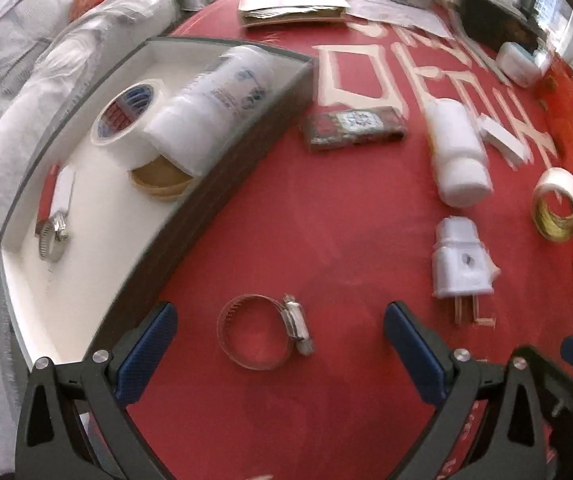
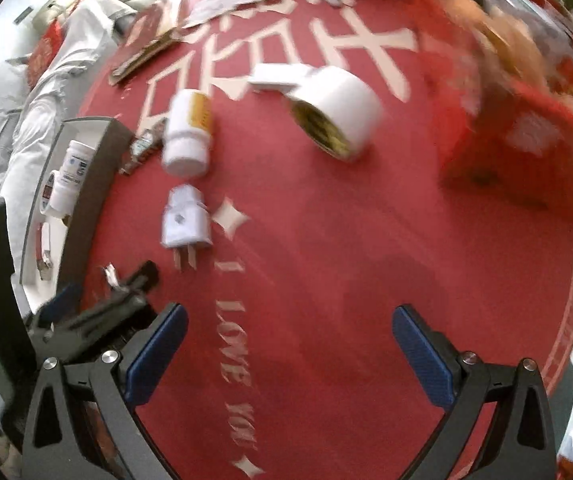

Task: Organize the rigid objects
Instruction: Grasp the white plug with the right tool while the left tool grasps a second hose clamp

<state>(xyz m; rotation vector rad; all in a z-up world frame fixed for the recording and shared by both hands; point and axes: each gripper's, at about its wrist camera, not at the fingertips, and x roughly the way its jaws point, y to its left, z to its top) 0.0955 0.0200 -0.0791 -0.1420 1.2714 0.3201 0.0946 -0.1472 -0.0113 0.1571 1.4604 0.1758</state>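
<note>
My left gripper point(image 1: 280, 344) is open, its blue pads either side of a metal hose clamp point(image 1: 264, 334) lying on the red cloth. The grey box point(image 1: 222, 168) at left holds a tape roll point(image 1: 126, 114), a white bottle point(image 1: 214, 104), a small wooden bowl point(image 1: 162, 184), a red-and-white tool and another hose clamp point(image 1: 52, 236). On the cloth lie a white plug adapter point(image 1: 462, 264), a white pill bottle point(image 1: 456, 152), a tape roll point(image 1: 558, 204) and a dark packet point(image 1: 354, 128). My right gripper point(image 2: 290, 344) is open and empty over bare cloth; the plug adapter point(image 2: 184, 228), the pill bottle point(image 2: 188, 134) and the tape roll point(image 2: 338, 114) lie ahead of it.
Papers and a cardboard box point(image 1: 290, 0) lie at the far edge of the round table. A red gift bag point(image 2: 522, 120) stands at right. A white cushion point(image 1: 26, 92) lies left of the grey box. The left gripper shows in the right wrist view point(image 2: 98, 308).
</note>
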